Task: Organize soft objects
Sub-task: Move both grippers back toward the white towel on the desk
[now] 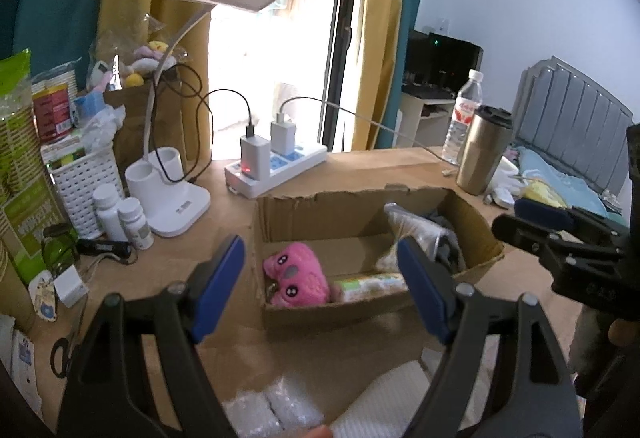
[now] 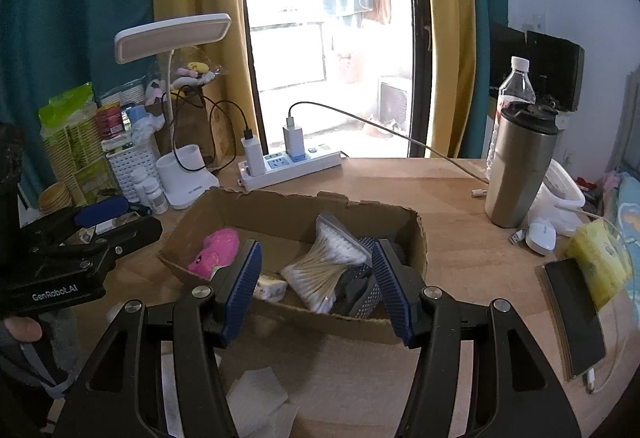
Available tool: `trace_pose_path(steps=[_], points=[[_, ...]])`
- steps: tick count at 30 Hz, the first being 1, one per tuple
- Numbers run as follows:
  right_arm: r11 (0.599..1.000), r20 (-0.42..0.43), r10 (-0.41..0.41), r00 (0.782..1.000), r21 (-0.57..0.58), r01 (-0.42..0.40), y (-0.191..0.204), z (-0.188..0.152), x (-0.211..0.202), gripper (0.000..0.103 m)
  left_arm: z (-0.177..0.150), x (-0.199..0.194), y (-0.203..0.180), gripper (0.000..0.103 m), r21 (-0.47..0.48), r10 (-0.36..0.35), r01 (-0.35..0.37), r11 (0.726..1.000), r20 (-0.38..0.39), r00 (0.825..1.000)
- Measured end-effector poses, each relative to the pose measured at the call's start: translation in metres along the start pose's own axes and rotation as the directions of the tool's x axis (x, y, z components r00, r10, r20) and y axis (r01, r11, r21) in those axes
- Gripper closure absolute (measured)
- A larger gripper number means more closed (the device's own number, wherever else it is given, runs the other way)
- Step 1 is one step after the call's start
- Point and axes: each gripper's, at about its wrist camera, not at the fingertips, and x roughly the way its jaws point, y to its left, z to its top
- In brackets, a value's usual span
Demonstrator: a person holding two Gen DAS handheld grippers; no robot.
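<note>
A torn cardboard box (image 1: 320, 213) (image 2: 280, 207) sits on the wooden table. In it lie a pink plush toy (image 1: 296, 274) (image 2: 214, 252), a tissue pack (image 1: 370, 284) (image 2: 270, 288), a bag of cotton swabs (image 2: 320, 270) (image 1: 404, 226) and a grey dotted cloth (image 2: 362, 292). My left gripper (image 1: 320, 286) is open and empty, just in front of the box. My right gripper (image 2: 316, 288) is open and empty, over the box's near edge. White foam sheets (image 1: 396, 394) (image 2: 258, 392) and bubble wrap (image 1: 272, 410) lie on the table near me.
A desk lamp (image 1: 176, 197), power strip (image 1: 276, 169), pill bottles (image 1: 120, 215) and white basket (image 1: 86, 181) stand left and behind the box. A steel tumbler (image 2: 518, 165), water bottle (image 2: 514, 89), mouse (image 2: 540, 238), phone (image 2: 576, 314) and yellow pack (image 2: 598, 262) are at right.
</note>
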Motion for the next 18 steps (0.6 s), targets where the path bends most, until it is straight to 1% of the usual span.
trace_pose_path(steps=[11, 18], points=[[1.000, -0.004, 0.002, 1.000, -0.014, -0.002, 0.015, -0.013, -0.017, 0.042, -0.015, -0.024, -0.002, 0.023, -0.004, -0.014, 0.014, 1.000, 0.010, 1.000], [1.000, -0.015, 0.002, 1.000, -0.018, -0.002, 0.025, -0.023, -0.022, 0.042, -0.026, -0.032, -0.003, 0.023, 0.006, -0.026, 0.026, 1.000, 0.002, 1.000]])
